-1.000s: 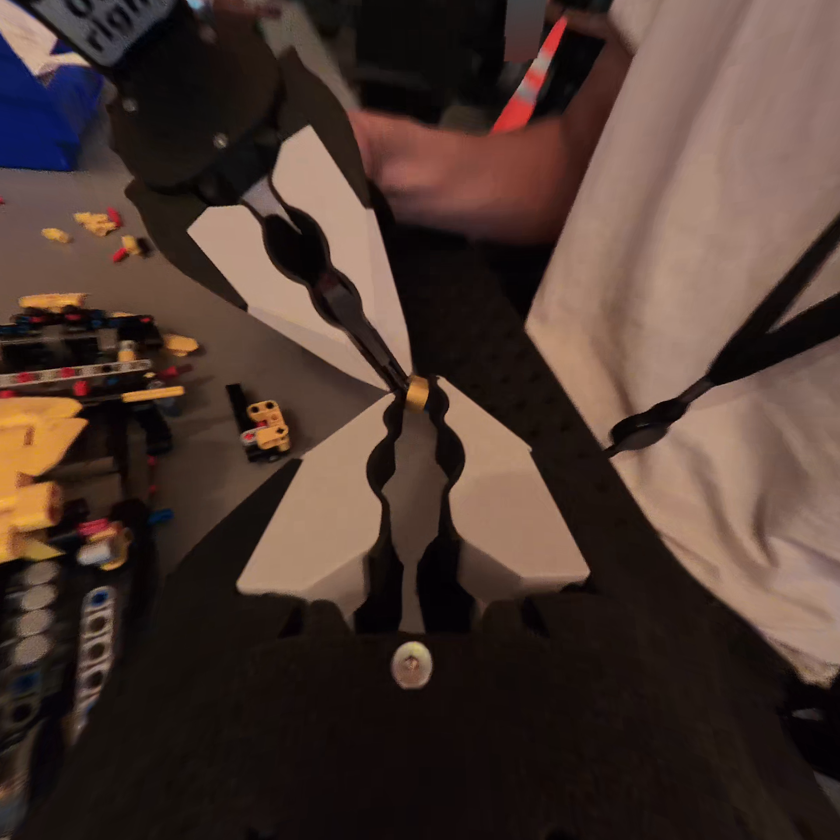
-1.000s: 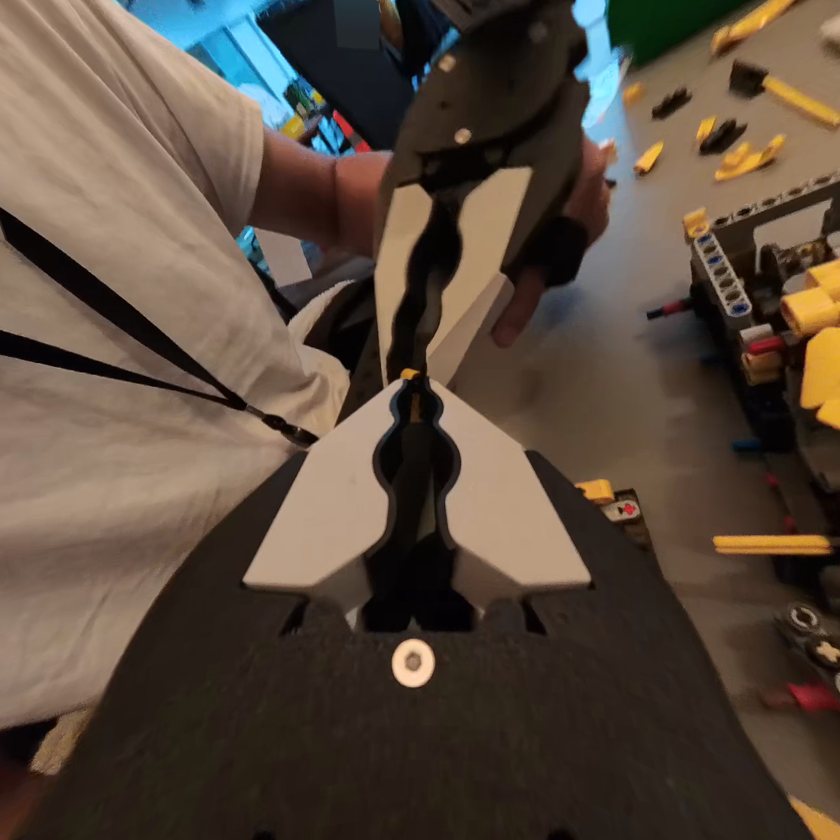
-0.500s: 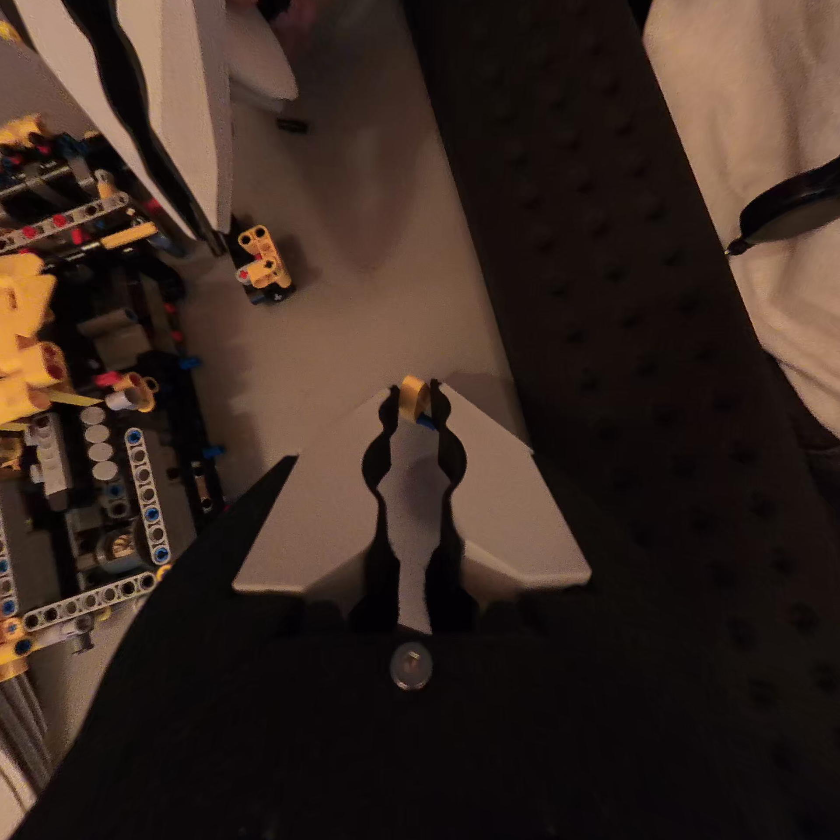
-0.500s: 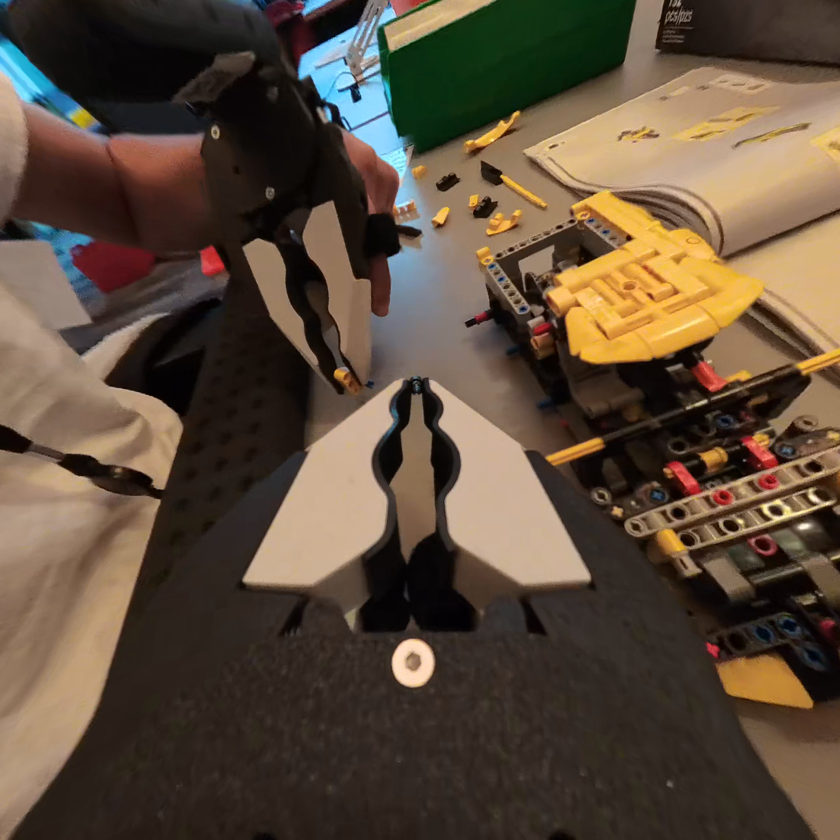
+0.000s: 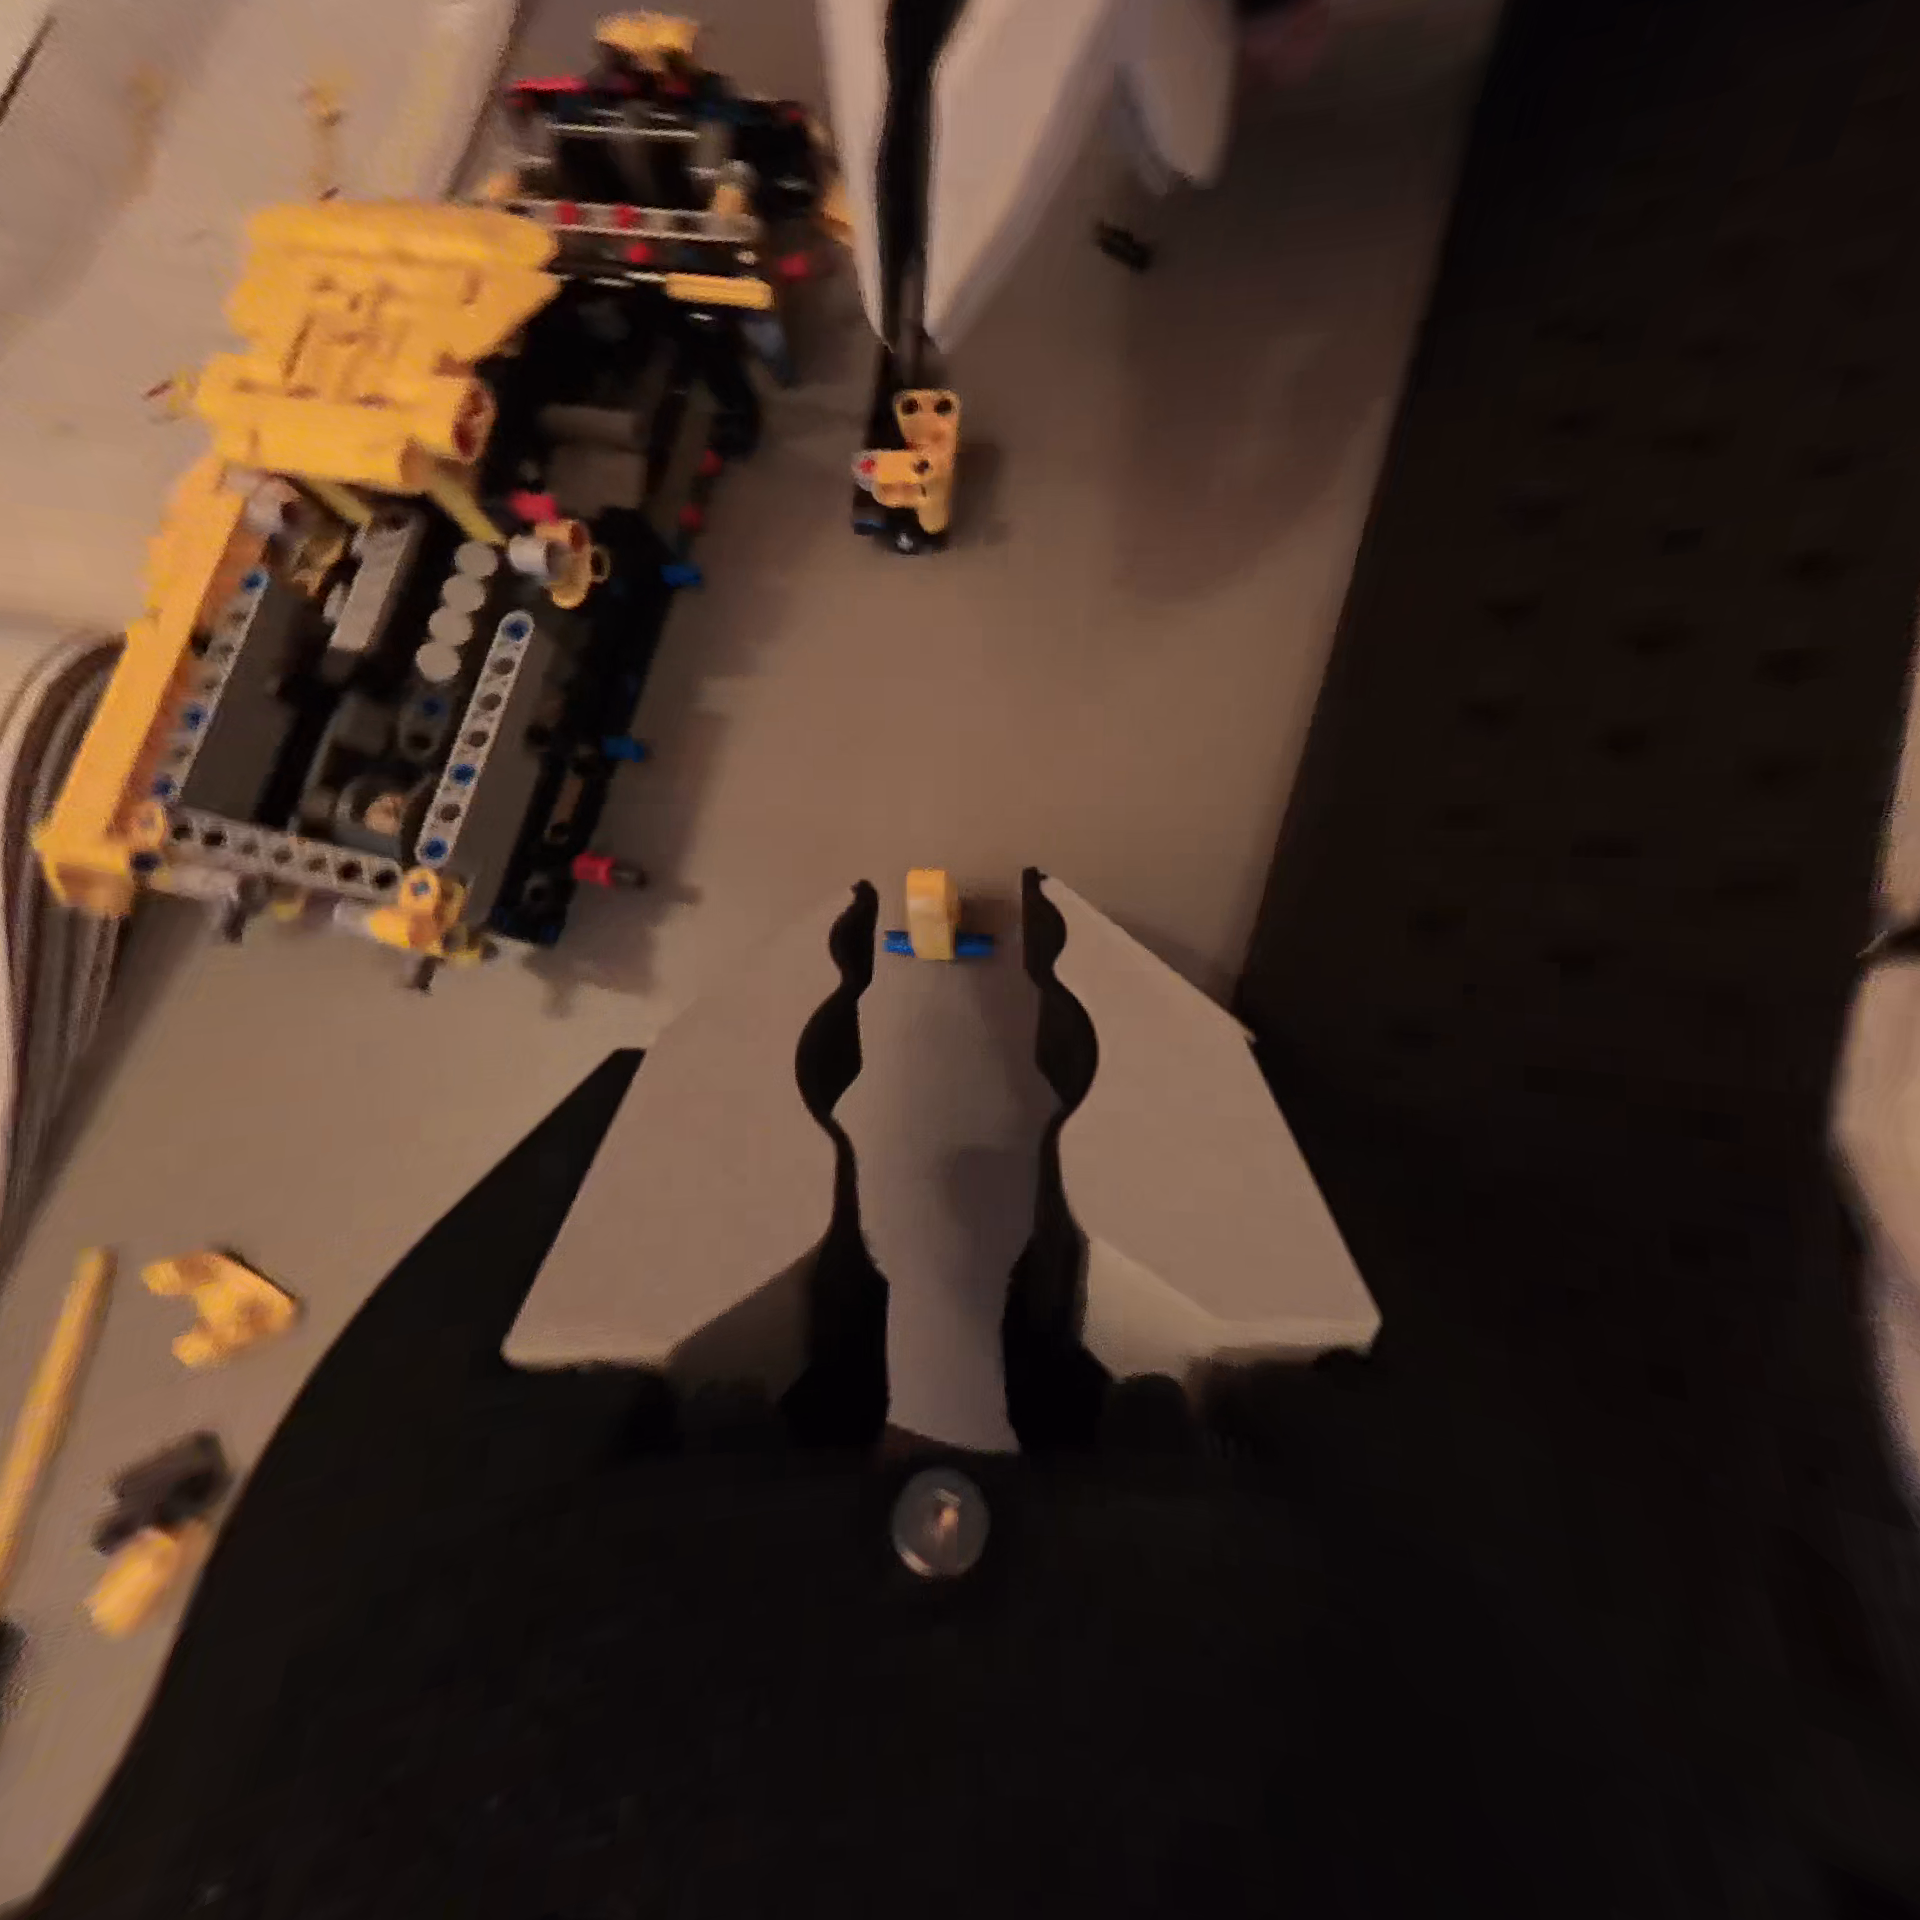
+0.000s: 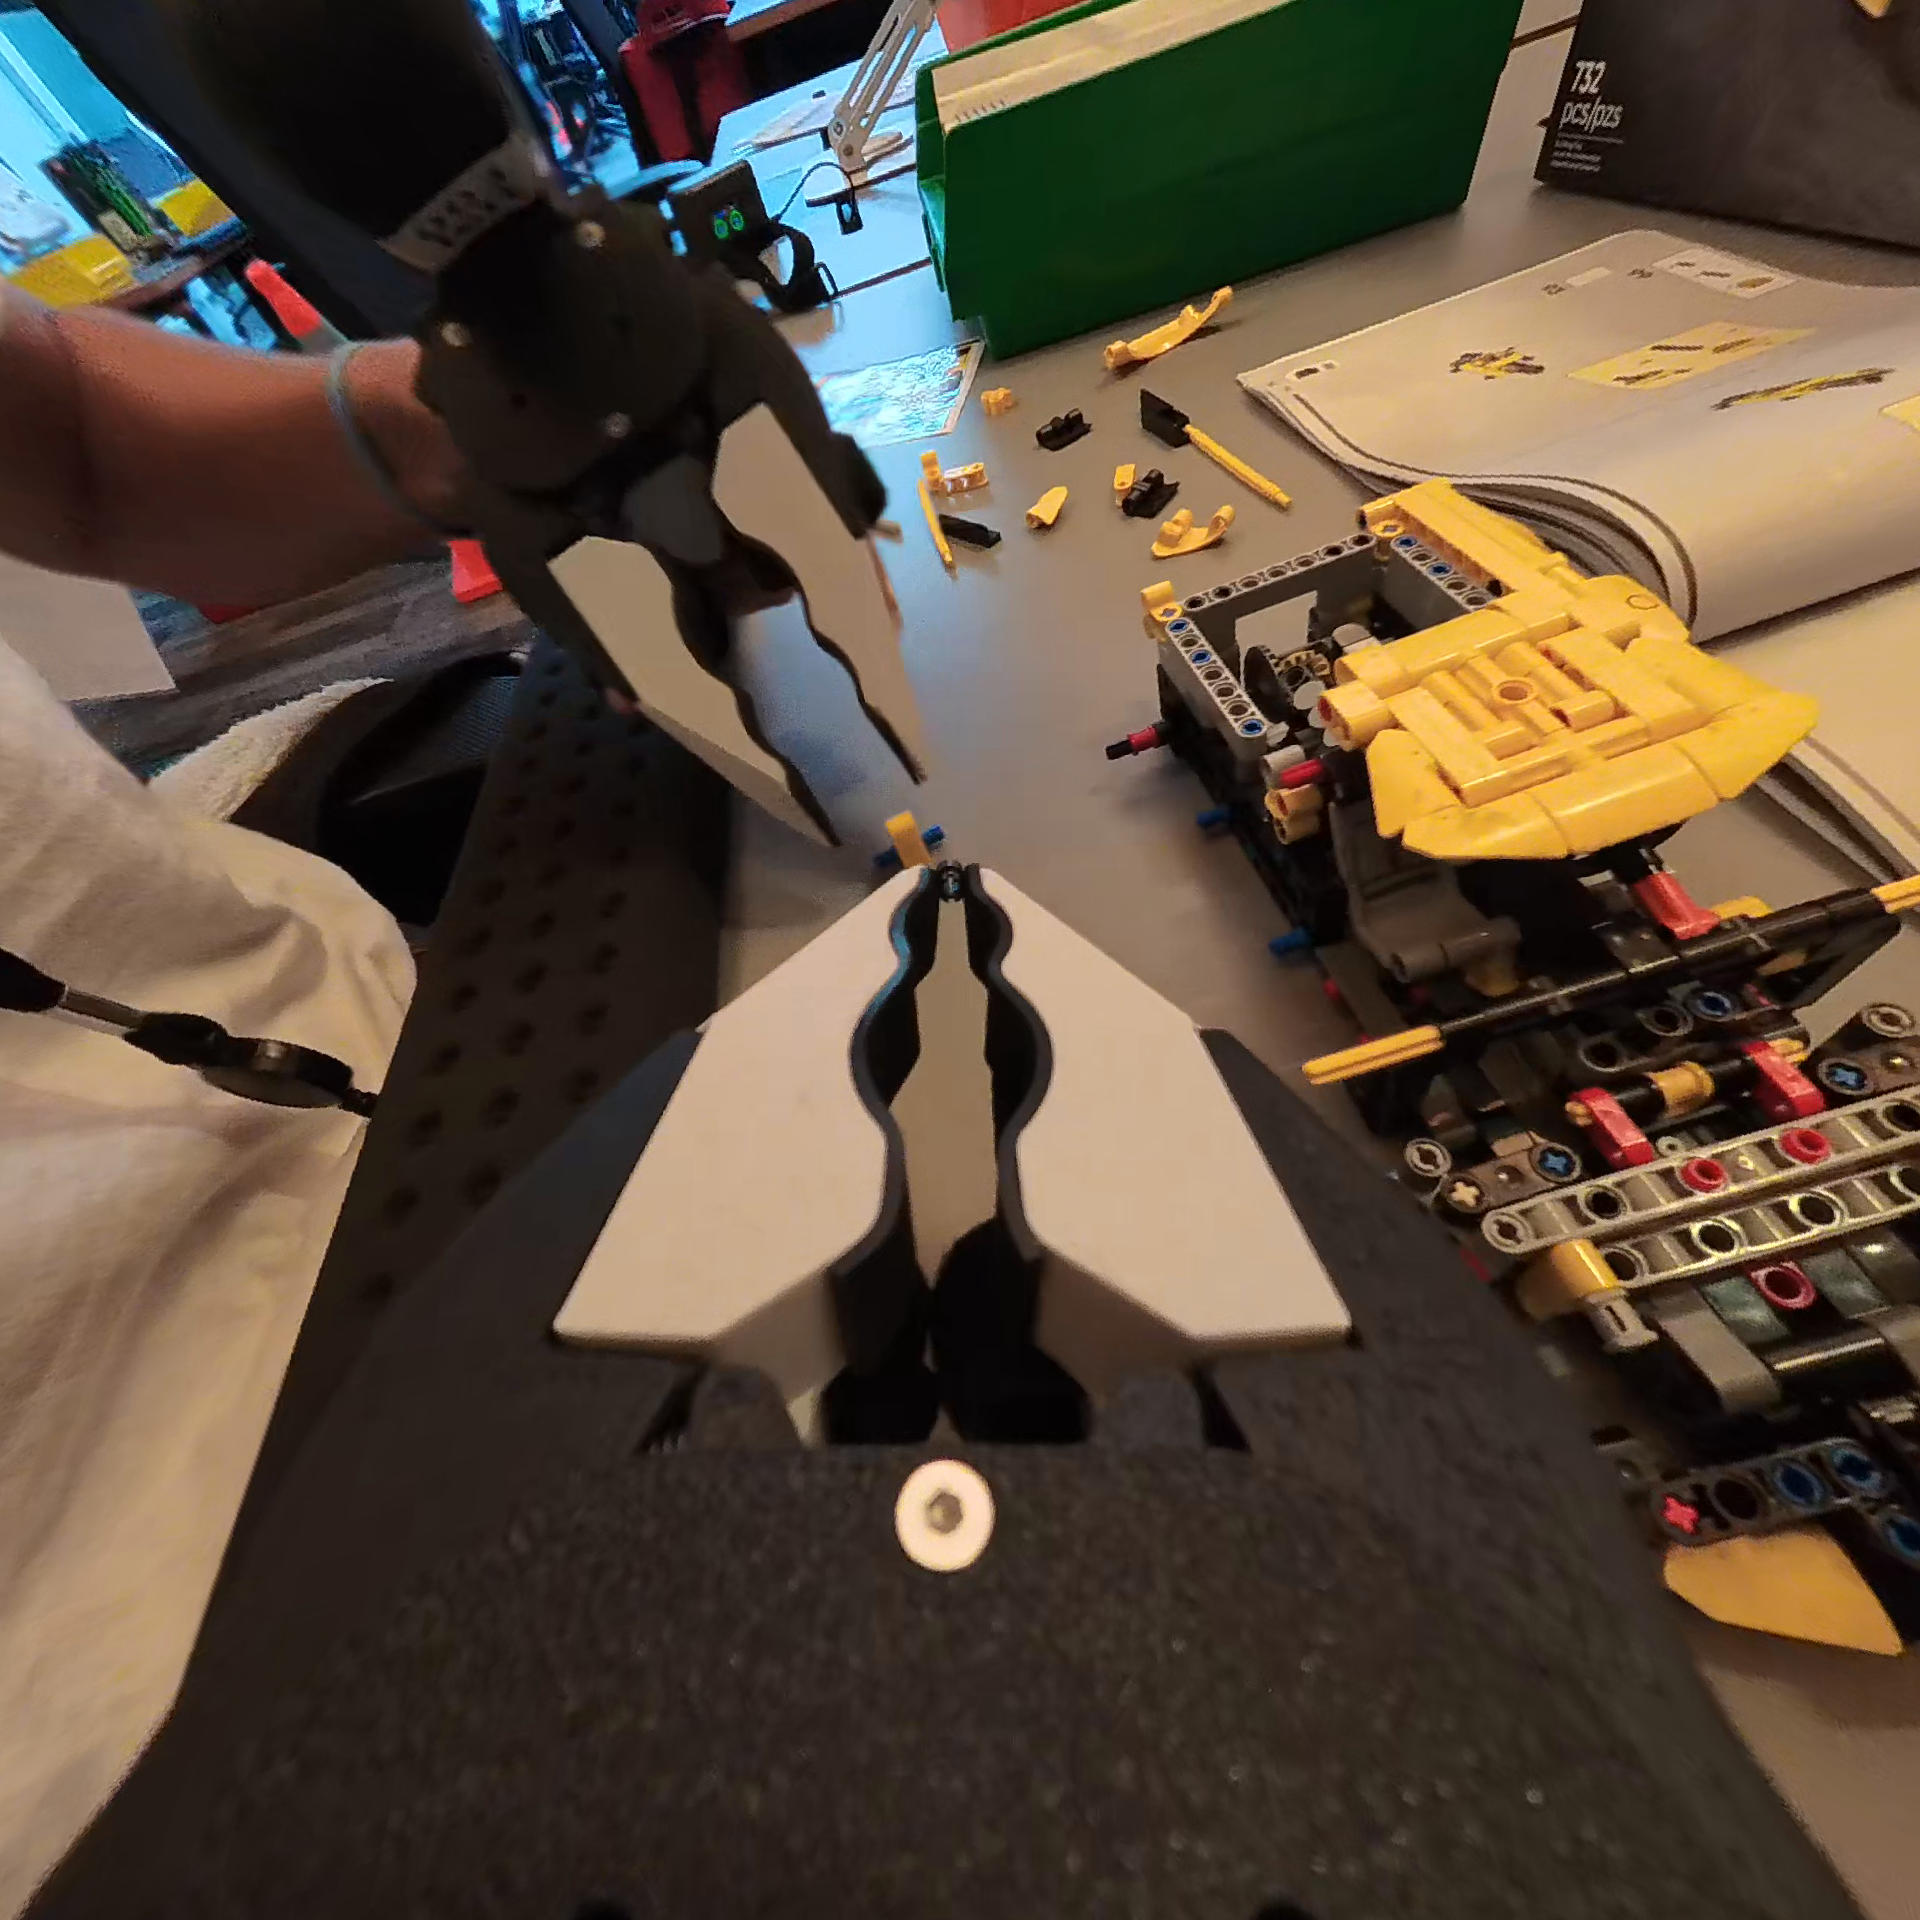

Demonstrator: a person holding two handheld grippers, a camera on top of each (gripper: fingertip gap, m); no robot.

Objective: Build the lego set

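A small yellow piece with a blue pin (image 5: 930, 923) lies on the grey table between the fingertips of my open left gripper (image 5: 943, 902), and neither finger touches it. It also shows in the right wrist view (image 6: 907, 837), under the open left gripper (image 6: 878, 810). My right gripper (image 6: 950, 879) is shut on a tiny dark pin (image 6: 950, 881) just right of that piece. The half-built yellow and black model (image 6: 1507, 748) stands to the right, and it shows at the left in the left wrist view (image 5: 395, 582).
A small yellow and black subassembly (image 5: 909, 468) lies beyond the piece. Loose yellow and black parts (image 6: 1143, 488), an open instruction booklet (image 6: 1662, 416), a green box (image 6: 1195, 156) and a dark box (image 6: 1745, 125) lie farther back. A black perforated strip (image 6: 540, 935) edges the table beside the person's white shirt. There is about 9 cm between the tips of the two grippers.
The two grippers met tip to tip at the yellow piece, then parted. My left gripper came down to the table and opened, letting the yellow piece go. My right gripper stayed shut.
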